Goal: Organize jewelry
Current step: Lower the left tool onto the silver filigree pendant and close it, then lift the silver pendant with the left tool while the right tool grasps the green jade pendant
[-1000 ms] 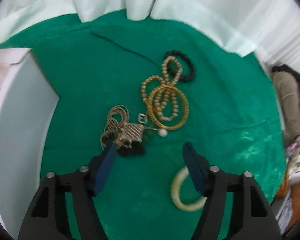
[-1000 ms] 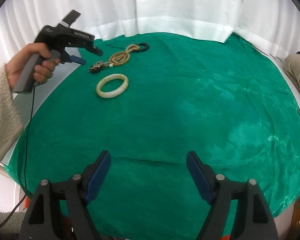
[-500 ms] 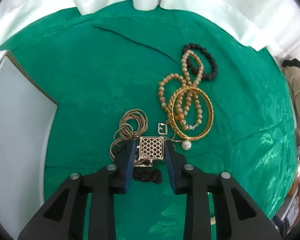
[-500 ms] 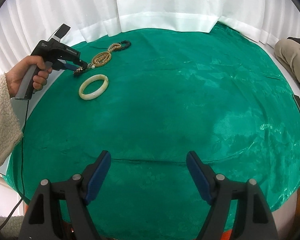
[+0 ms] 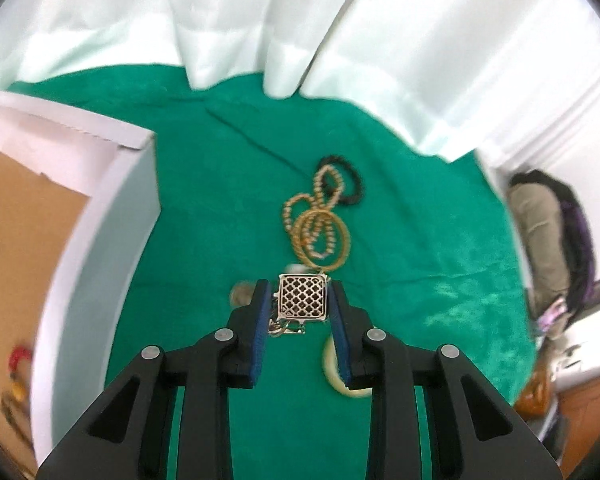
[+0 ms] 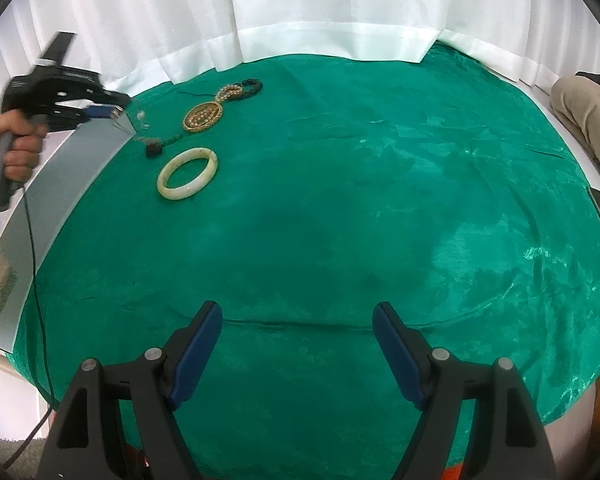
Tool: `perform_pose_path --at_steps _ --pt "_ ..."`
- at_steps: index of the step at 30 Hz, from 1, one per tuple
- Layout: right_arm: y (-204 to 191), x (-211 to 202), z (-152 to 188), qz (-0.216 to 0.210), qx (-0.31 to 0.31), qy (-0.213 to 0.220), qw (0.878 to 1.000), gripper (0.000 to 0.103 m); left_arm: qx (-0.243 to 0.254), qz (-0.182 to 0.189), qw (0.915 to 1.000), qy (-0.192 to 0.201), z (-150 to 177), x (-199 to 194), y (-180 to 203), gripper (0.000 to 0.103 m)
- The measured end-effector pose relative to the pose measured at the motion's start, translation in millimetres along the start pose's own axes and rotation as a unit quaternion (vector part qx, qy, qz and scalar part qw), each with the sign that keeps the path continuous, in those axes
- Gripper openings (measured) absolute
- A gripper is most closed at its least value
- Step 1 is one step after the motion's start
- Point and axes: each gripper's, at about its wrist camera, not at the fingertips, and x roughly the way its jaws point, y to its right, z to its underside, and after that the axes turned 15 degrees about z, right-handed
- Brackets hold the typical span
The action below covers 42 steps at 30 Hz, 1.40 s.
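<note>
Lifting off the green-draped worktop (image 6: 340,200), the left claw (image 5: 300,304) now pinches the square gold filigree pendant (image 5: 303,298), which half a second ago lay flat; it hangs near the white cardboard box (image 5: 112,216) at the worktop's left edge, seemingly bound there. The right claw (image 6: 298,344) hovers spread, empty.

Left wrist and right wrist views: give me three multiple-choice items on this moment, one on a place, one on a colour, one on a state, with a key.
1. Where is the white box?
A. left of the jewelry
B. right of it
C. on the pale bangle

2. What colour is the cloth?
A. red
B. green
C. blue

3. How are the left tongs?
A. wide open, empty
B. shut on the lattice pendant
C. out of view

Key: A, the box fills the left edge; B, green shows in both views; B, blue pads press the pendant's sides.
</note>
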Motion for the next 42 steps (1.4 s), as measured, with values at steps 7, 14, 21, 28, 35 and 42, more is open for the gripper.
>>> perform_pose_path --at_steps 7,14,21,28,35,42 --pt "-5.2 3.0 -0.7 -0.005 -0.007 -0.002 1.0 0.079 0.016 0.026 0.9985 0.045 42.4 -61.7 23.0 0.028" --pt "-14.0 6.7 -20.1 -0.054 -0.017 -0.003 0.998 0.079 0.012 0.014 0.9977 0.065 99.6 -90.1 18.5 0.028" --pt "-29.3 31.4 -91.1 -0.151 0.036 -0.047 0.987 0.079 0.011 -0.013 0.9979 0.063 146.8 -100.8 10.0 0.028" --pt "-140.6 64.0 -167.1 -0.213 -0.027 -0.088 0.973 0.039 -0.001 -0.023 0.9968 0.076 169.7 -110.5 -1.7 0.028" --pt "-211.1 118.0 -189.4 -0.138 -0.028 -0.128 0.982 0.029 -0.004 -0.018 0.9952 0.096 182.6 -127.3 -4.5 0.028" --pt "-229.6 132.7 -185.7 -0.094 -0.027 -0.115 0.989 0.01 -0.01 -0.016 0.9952 0.096 187.8 -127.3 -12.1 0.028"
